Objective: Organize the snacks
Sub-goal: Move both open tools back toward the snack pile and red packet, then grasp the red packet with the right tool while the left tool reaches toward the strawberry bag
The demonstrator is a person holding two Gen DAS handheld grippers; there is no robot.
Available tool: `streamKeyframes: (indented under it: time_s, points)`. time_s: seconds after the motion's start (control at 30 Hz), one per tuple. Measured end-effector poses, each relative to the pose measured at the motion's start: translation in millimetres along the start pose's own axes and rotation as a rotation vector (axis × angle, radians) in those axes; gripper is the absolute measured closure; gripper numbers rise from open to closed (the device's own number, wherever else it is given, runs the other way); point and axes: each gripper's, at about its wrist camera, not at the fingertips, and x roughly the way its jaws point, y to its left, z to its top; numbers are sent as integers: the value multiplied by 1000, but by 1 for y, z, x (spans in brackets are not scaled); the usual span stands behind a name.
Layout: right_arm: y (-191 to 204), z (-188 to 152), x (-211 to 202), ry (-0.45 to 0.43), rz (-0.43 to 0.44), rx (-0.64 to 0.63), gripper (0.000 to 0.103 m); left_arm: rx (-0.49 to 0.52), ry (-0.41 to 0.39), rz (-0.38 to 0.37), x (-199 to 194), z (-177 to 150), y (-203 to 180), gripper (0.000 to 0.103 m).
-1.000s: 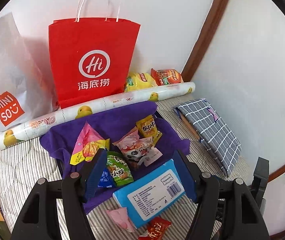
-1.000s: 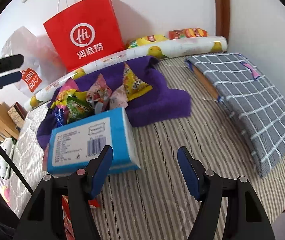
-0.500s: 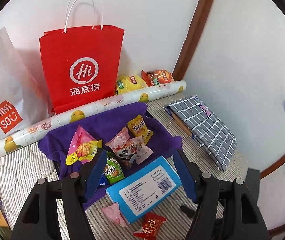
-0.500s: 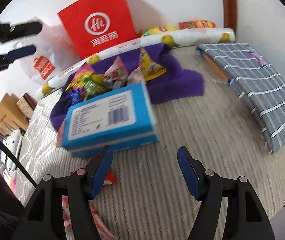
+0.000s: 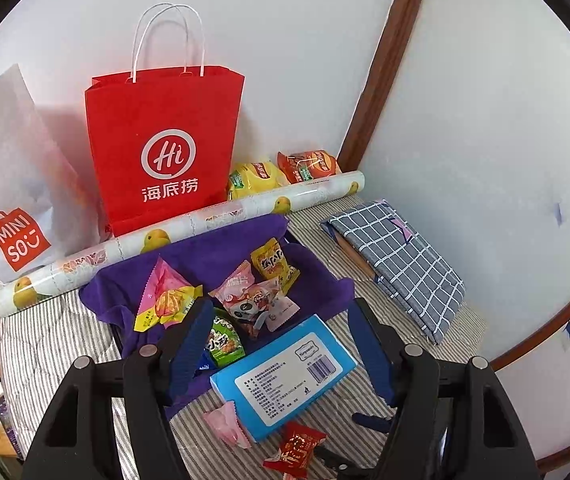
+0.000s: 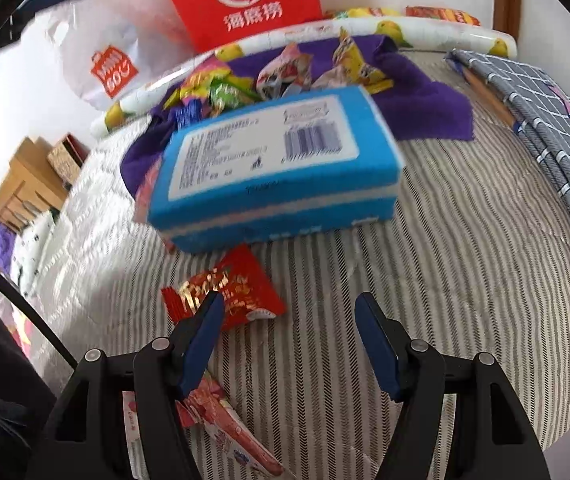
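Several small snack packets lie on a purple cloth on the striped bed. A blue box rests at the cloth's near edge, with a pink sweet and a red packet beside it. My left gripper hovers above the packets, its jaws opening with nothing between them. My right gripper stands open low over the bed, just in front of the blue box. Its left fingertip overlaps the red packet, but nothing is gripped.
A red paper bag and a white Miniso bag lean on the wall behind a printed roll. Two crisp bags lie behind the roll. A folded grey checked cloth lies at the right. Another pink-red packet lies under my right gripper.
My right gripper has dropped and moved in toward the blue box, bringing the red packet up beside its left finger. My left gripper has drawn back and up a little.
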Motion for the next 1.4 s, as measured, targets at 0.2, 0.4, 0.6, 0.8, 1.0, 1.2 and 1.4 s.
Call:
streamKeyframes:
  time_s: [0.2, 0.4, 0.6, 0.8, 1.0, 1.2, 1.4]
  points:
    - [13, -6, 7, -28, -29, -72, 43, -9, 20, 34, 9, 0, 3, 33]
    - [17, -10, 7, -49, 48, -98, 75, -41, 44, 55, 14, -3, 9, 33]
    - [18, -9, 2, -55, 38, -135, 85, -66, 44, 108, 9, -11, 16, 33]
    - [14, -8, 4, -82, -18, -149, 53, -87, 104, 165, 11, -47, 31, 33]
    - [20, -2, 17, -84, 41, -152, 37, -148, 131, 194, 4, -79, 50, 33]
    - [23, 0, 21, -79, 133, -130, 57, -183, 140, 203, -4, -100, 57, 33]
    - [27, -3, 13, -89, 129, -160, 86, -200, 144, 191, -7, -117, 62, 33]
